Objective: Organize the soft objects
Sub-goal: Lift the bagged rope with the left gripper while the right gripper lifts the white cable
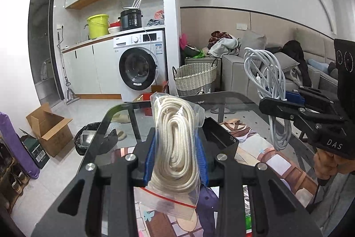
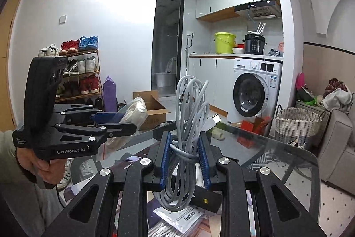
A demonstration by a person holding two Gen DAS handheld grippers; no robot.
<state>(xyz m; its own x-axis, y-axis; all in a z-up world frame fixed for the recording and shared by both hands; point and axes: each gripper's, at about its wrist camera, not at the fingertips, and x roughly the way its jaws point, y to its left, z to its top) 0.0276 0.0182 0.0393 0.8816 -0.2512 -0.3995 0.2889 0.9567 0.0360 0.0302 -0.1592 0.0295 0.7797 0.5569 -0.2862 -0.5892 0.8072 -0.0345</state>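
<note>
My left gripper (image 1: 176, 159) is shut on a clear zip bag of coiled white rope (image 1: 175, 143) and holds it upright above the glass table (image 1: 124, 112). My right gripper (image 2: 185, 157) is shut on a bundle of coiled grey-white cable (image 2: 188, 123), also held up above the table. In the left wrist view the right gripper (image 1: 288, 101) shows at the right with the cable (image 1: 268, 79) hanging from it. In the right wrist view the left gripper (image 2: 119, 120) shows at the left with the bagged rope (image 2: 135, 112).
A black box (image 1: 221, 137) stands on the table behind the rope; it also shows in the right wrist view (image 2: 206, 199) with printed packets (image 2: 184, 219). A wicker basket (image 1: 195, 79), a sofa with clothes (image 1: 310, 72), a washing machine (image 1: 139, 68) and an open carton (image 1: 51, 128) stand around.
</note>
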